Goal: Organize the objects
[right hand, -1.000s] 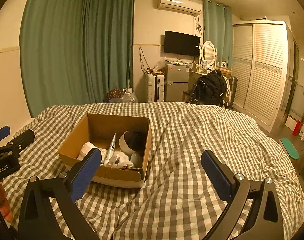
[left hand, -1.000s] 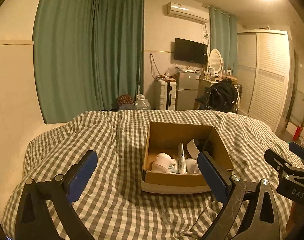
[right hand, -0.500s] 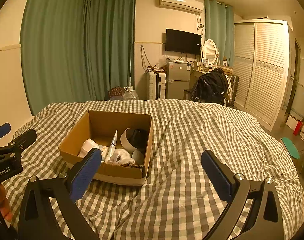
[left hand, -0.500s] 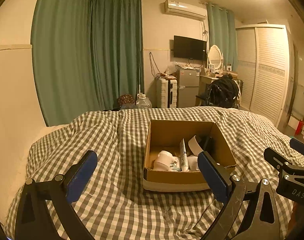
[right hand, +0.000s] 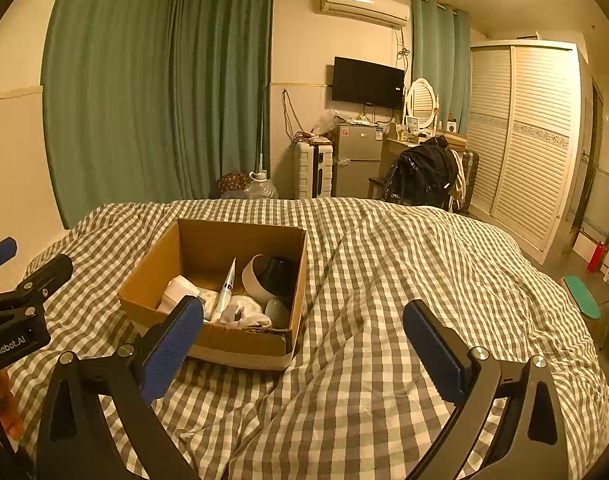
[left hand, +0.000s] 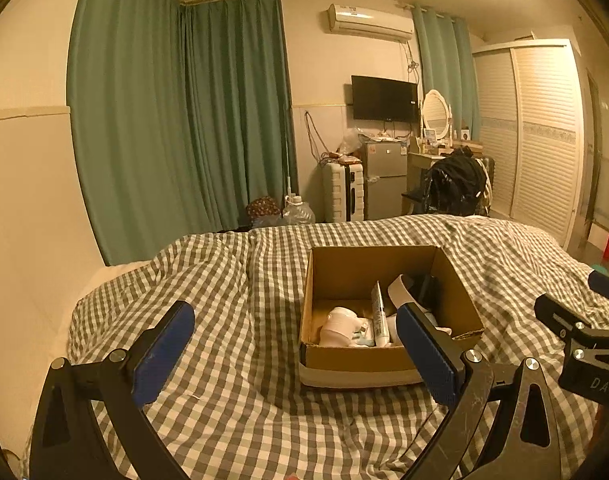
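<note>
An open cardboard box (left hand: 384, 268) sits on the checked bed cover; it also shows in the right wrist view (right hand: 208, 248). Inside lie a white tube (right hand: 226, 290), a white and black rounded device (right hand: 264, 276), a white rolled item (left hand: 338, 326) and crumpled white things (right hand: 244, 314). My left gripper (left hand: 292, 344) is open and empty, held above the cover just in front of the box. My right gripper (right hand: 304, 336) is open and empty, to the right of the box.
The grey-white checked cover (right hand: 384, 280) spreads over the whole bed. Beyond its far edge stand green curtains (left hand: 184, 120), a white suitcase (left hand: 342, 192), a small fridge (left hand: 384, 178), a chair with a black bag (left hand: 452, 188) and a louvred wardrobe (right hand: 524, 140).
Both views have tilted down slightly and pulled back a little, so the box sits a bit lower and farther. Both grippers stay open and empty.
</note>
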`<action>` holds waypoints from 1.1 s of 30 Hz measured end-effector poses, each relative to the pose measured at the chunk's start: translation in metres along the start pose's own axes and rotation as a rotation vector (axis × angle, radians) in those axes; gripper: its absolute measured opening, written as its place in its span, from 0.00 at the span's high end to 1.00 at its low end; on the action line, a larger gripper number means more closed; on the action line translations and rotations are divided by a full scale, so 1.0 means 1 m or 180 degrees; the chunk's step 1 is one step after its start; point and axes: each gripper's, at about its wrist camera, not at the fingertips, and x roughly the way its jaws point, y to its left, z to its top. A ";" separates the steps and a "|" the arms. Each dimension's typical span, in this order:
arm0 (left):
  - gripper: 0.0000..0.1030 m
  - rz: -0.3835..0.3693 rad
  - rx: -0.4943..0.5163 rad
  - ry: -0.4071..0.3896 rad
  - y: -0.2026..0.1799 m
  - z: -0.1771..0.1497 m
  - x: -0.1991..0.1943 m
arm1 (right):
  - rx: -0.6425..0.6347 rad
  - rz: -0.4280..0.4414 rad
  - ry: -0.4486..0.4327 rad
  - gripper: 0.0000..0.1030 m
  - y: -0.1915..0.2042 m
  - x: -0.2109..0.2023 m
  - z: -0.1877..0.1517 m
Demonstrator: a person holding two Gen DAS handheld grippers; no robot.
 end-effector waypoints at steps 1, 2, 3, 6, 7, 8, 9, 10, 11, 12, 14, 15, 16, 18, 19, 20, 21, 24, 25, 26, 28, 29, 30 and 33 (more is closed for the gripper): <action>0.00 -0.0007 -0.0018 0.0001 0.001 0.000 0.000 | -0.0003 0.0001 0.0000 0.03 0.000 0.000 0.000; 0.00 -0.0016 -0.0033 0.0004 0.001 0.001 0.000 | -0.0006 0.0002 0.0002 0.03 0.000 0.000 0.000; 0.00 -0.0016 -0.0042 0.0003 0.002 0.001 -0.001 | -0.0010 0.0003 0.0004 0.03 0.000 0.000 -0.001; 0.00 0.0007 -0.0048 -0.0011 0.002 0.001 -0.001 | -0.0014 0.0007 0.0011 0.03 0.000 0.000 -0.001; 0.00 0.0012 -0.0049 -0.0014 0.002 0.001 -0.001 | -0.0014 0.0009 0.0012 0.03 0.000 0.000 -0.001; 0.00 0.0016 -0.0051 -0.0016 0.002 0.001 -0.002 | -0.0014 0.0009 0.0012 0.03 0.000 0.000 -0.001; 0.00 0.0011 -0.0053 -0.0016 0.002 0.001 -0.002 | -0.0014 0.0006 0.0011 0.03 0.000 0.000 -0.001; 0.00 0.0005 -0.0053 -0.0015 0.002 0.001 -0.002 | -0.0016 0.0009 0.0013 0.03 0.000 0.000 -0.001; 0.00 0.0001 -0.0054 -0.0019 0.002 0.001 -0.002 | -0.0016 0.0008 0.0014 0.03 -0.001 0.000 -0.001; 0.00 -0.0001 -0.0053 -0.0023 0.003 0.001 -0.003 | -0.0015 0.0008 0.0013 0.03 -0.001 0.000 -0.002; 0.00 0.0007 -0.0050 -0.0024 0.002 0.000 -0.003 | -0.0017 0.0009 0.0012 0.03 0.000 0.000 -0.001; 0.00 0.0008 -0.0044 -0.0021 0.002 0.000 -0.003 | -0.0019 0.0010 0.0013 0.03 0.000 0.000 -0.001; 0.00 0.0007 -0.0036 -0.0016 0.002 0.000 -0.003 | -0.0022 0.0008 0.0015 0.03 0.000 0.000 -0.002; 0.00 0.0012 -0.0030 -0.0018 0.002 0.000 -0.003 | -0.0027 0.0009 0.0017 0.03 0.000 0.001 -0.002; 0.00 0.0013 -0.0023 -0.0016 0.002 0.000 -0.002 | -0.0031 0.0012 0.0020 0.03 0.000 0.001 -0.002; 0.00 0.0013 -0.0016 -0.0012 0.002 0.000 -0.002 | -0.0034 0.0010 0.0020 0.03 0.000 0.001 -0.002; 0.00 0.0014 -0.0013 -0.0008 0.002 0.000 -0.002 | -0.0041 0.0007 0.0019 0.03 0.000 0.001 -0.003; 0.00 0.0014 -0.0009 -0.0009 0.002 0.000 -0.003 | -0.0053 0.0007 0.0020 0.03 0.000 0.001 -0.003; 0.00 0.0013 -0.0008 -0.0008 0.002 0.000 -0.003 | -0.0055 0.0008 0.0019 0.03 0.000 0.001 -0.003; 0.00 0.0010 -0.0008 -0.0004 0.002 0.000 -0.003 | -0.0055 0.0010 0.0018 0.03 0.000 0.001 -0.003; 0.00 0.0007 -0.0005 -0.0001 0.002 0.000 -0.002 | -0.0058 0.0008 0.0022 0.03 0.000 0.001 -0.004; 0.00 0.0008 -0.0005 0.0001 0.001 0.000 -0.002 | -0.0057 0.0006 0.0024 0.03 -0.001 0.001 -0.004; 0.00 0.0007 -0.0004 0.0002 0.001 0.000 -0.002 | -0.0056 0.0009 0.0022 0.03 0.000 0.001 -0.003; 0.00 0.0010 0.0000 0.0008 0.001 0.000 -0.002 | -0.0059 0.0011 0.0025 0.03 0.001 0.001 -0.004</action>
